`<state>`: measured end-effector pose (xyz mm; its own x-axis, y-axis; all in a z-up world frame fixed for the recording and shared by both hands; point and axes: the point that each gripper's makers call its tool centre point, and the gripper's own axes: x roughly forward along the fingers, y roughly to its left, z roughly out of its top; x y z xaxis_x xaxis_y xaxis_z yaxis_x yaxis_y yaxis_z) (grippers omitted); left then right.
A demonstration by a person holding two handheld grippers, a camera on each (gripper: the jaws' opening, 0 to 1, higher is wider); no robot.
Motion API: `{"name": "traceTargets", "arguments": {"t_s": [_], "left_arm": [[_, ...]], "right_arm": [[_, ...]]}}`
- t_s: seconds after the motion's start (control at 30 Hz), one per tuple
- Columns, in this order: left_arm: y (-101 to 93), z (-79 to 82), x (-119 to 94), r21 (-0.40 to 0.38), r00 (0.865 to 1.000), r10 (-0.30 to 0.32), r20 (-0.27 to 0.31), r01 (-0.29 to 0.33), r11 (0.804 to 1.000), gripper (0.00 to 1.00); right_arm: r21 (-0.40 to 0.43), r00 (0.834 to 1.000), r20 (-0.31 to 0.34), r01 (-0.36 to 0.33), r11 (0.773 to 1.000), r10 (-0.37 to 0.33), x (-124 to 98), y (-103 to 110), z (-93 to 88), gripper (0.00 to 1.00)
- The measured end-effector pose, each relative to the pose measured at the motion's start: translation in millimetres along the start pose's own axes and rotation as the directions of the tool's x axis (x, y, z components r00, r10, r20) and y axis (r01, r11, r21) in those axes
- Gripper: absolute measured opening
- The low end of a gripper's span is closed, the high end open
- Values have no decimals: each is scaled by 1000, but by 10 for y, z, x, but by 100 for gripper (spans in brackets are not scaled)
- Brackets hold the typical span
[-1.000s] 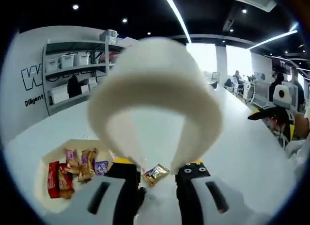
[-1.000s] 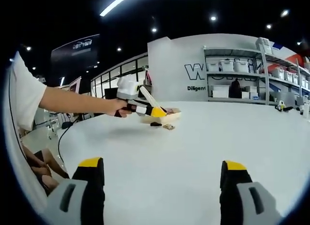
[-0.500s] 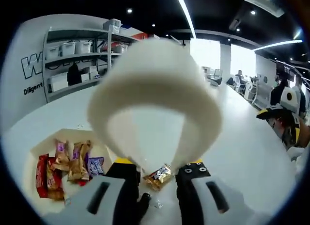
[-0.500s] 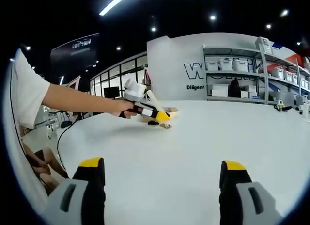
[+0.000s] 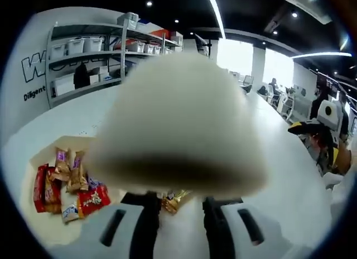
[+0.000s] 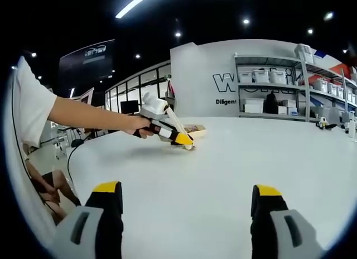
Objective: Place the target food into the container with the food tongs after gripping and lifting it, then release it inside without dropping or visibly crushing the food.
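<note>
Evidently the left gripper point(image 5: 177, 198) held the white tongs point(image 5: 173, 125) over the gold-wrapped candy point(image 5: 174, 201) lying just ahead (container point(image 5: 33, 158) left) — right gripper point(image 6: 187, 200) wide open, empty, well apart.

Ahead of my right claw point(image 6: 187, 206) the white table point(image 6: 268, 158) lies bare and wide, so I can pass anywhere up to my left claw point(image 6: 183, 139), which reaches in low over the table's far part. Before my left claw point(image 5: 177, 200) the white tongs point(image 5: 173, 125) block most of the way, with a gold candy point(image 5: 175, 200) just between the jaws. The tray point(image 5: 33, 158) of wrapped candies point(image 5: 67, 181) crowds the left; to the right the table runs free.
</note>
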<state>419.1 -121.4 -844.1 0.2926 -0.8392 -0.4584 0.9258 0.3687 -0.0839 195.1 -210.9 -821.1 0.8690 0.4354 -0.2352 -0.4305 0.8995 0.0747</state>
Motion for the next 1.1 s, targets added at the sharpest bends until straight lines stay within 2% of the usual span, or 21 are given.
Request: {"name": "traceTargets", "arguments": {"t_s": [0.37, 0.47, 0.63, 0.7, 0.8, 0.97, 1.1], "left_arm": [[-389, -132, -182, 29, 999, -31, -20, 32, 999, 28], [-486, -165, -257, 12, 999, -40, -15, 40, 999, 28], [-608, -226, -341, 14, 999, -43, -16, 44, 999, 28], [-642, -216, -361, 40, 999, -39, -12, 40, 998, 28], [-600, -189, -361, 24, 1000, -12, -7, 12, 1000, 28], [-410, -192, -342, -64, 994, 110, -30, -111, 992, 28], [-493, -143, -307, -103, 991, 130, -24, -131, 986, 28]], "right_arm": [[-13, 1000, 17, -6, 1000, 6, -51, 97, 45, 93], [-15, 1000, 17, -11, 1000, 11, -57, 129, 46, 93], [-28, 1000, 14, -25, 999, 26, -67, 218, 42, 93], [-30, 999, 15, -29, 999, 29, -74, 237, 39, 93], [-31, 999, 13, -31, 999, 31, -80, 256, 39, 93], [-35, 999, 17, -33, 999, 34, -109, 296, 54, 92], [-34, 999, 17, -33, 999, 33, -129, 297, 40, 92]]}}
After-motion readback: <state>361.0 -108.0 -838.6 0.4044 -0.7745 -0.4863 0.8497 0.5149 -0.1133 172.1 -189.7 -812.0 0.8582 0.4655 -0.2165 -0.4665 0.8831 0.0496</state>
